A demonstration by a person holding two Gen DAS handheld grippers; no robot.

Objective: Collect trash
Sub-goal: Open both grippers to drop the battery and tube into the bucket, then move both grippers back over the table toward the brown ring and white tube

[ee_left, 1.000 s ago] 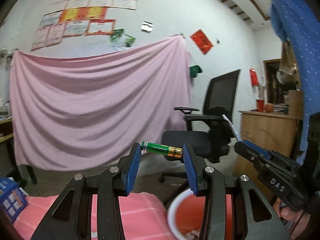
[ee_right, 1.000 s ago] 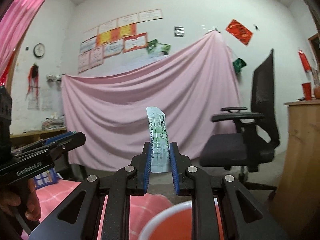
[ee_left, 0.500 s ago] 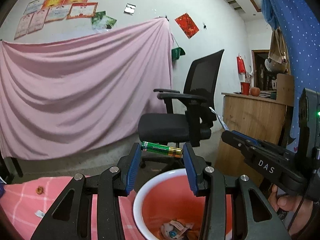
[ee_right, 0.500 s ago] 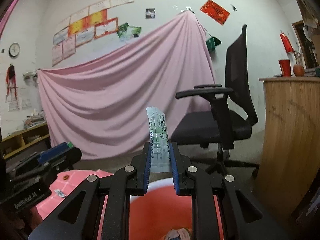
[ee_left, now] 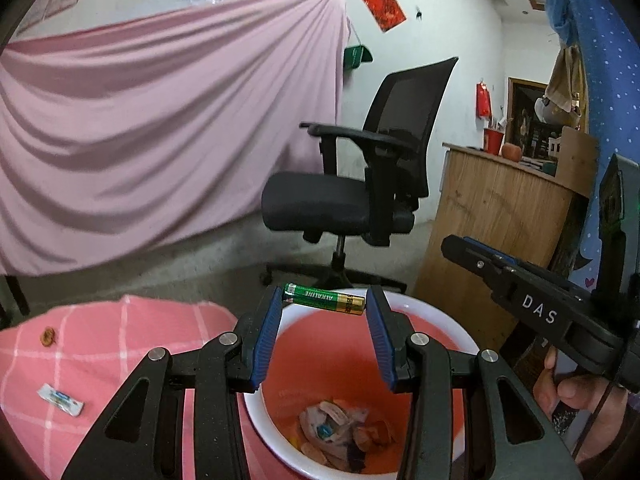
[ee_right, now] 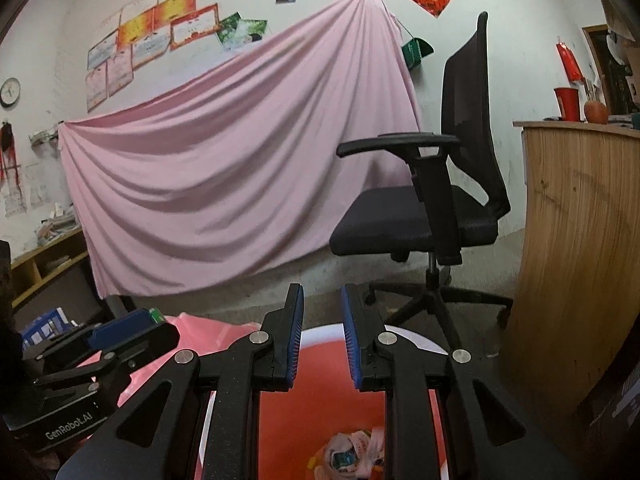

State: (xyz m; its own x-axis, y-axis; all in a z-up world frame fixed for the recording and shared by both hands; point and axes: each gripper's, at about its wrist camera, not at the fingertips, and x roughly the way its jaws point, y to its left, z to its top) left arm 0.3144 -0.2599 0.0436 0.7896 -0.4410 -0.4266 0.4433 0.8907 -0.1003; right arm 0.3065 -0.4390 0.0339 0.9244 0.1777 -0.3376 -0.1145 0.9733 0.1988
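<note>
The left gripper [ee_left: 325, 318] clamps a green-and-gold AA battery [ee_left: 324, 304] crosswise between its fingers, above the red basin [ee_left: 444, 320] holding crumpled wrappers [ee_left: 340, 426]. The right gripper [ee_right: 322, 330] hangs over the same basin, fingers narrowly apart and empty

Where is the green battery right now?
In the left wrist view the green battery lies crosswise between the left gripper fingertips, clamped end to end, above the far rim of the orange bin that holds crumpled trash.
</note>
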